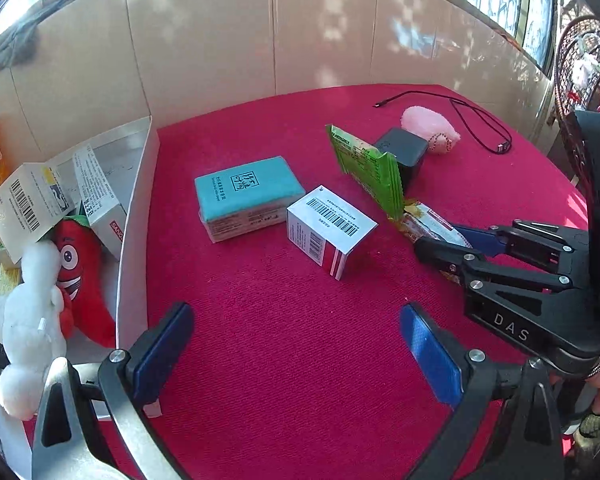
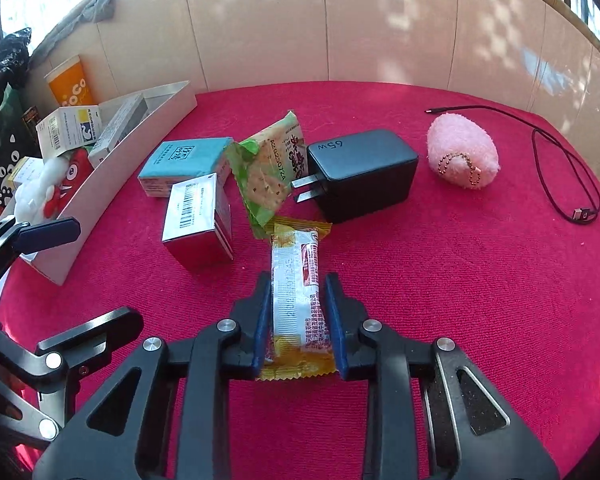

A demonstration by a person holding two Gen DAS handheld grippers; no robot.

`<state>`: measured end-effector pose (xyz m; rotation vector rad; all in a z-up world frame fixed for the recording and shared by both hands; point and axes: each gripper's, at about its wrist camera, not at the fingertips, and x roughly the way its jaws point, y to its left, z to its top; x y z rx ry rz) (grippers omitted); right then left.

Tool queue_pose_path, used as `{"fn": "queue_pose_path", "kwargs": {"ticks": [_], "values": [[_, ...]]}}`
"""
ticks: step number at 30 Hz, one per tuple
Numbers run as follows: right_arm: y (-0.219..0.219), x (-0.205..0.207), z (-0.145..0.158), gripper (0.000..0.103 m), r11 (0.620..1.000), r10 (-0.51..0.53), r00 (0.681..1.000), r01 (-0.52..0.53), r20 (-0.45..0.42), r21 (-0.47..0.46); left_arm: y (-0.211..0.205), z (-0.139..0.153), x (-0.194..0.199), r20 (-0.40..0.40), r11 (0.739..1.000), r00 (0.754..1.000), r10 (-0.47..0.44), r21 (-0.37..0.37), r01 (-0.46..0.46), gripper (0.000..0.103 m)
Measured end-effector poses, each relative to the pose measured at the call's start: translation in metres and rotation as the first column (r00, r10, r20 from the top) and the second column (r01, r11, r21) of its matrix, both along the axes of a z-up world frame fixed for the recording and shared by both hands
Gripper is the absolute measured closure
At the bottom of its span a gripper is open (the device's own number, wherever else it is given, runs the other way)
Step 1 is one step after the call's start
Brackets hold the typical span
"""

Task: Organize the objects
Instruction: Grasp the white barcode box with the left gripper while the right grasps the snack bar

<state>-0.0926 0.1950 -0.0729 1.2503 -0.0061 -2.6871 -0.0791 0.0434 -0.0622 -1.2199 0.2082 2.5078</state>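
Note:
My right gripper (image 2: 296,284) is shut on a yellow-and-white snack bar (image 2: 296,280) lying on the red cloth; its blue pads press both long sides. The same gripper (image 1: 440,240) shows at the right of the left wrist view, holding the bar (image 1: 428,224). A green cracker packet (image 2: 260,172) leans against a black charger (image 2: 364,172) just beyond. My left gripper (image 1: 296,320) is open over bare cloth, with a white barcode box (image 1: 332,232) and a teal tissue pack (image 1: 248,196) ahead of it.
A white open box (image 1: 136,240) at the left holds a red plush (image 1: 80,272), a white plush (image 1: 28,320) and small cartons. A pink plush (image 2: 462,156) and a black cable (image 2: 556,172) lie at the far right. Cardboard walls ring the table.

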Motion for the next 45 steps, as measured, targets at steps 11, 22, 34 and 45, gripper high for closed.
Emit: {"fn": "queue_pose_path", "kwargs": {"ticks": [11,22,34,45], "values": [[0.063,0.008,0.0,0.079,0.983,-0.167,0.986,0.168,0.009,-0.08,0.03,-0.02,-0.043,0.051,0.995,0.994,0.093,0.022,-0.094,0.011],[0.062,0.005,-0.003,0.079,0.984,-0.153,0.988,0.154,0.011,-0.091,0.021,-0.016,-0.05,0.034,0.988,0.995,0.091,0.121,-0.095,0.062],[0.06,0.006,-0.001,0.079,0.982,-0.173,0.985,0.172,0.0,-0.076,0.002,-0.01,-0.025,-0.011,0.974,0.997,0.081,0.212,-0.077,0.071],[0.054,0.028,0.02,0.08,0.978,-0.208,0.969,0.202,-0.132,-0.057,-0.001,0.03,0.025,-0.193,0.977,0.981,0.026,0.211,0.016,0.071]]}}
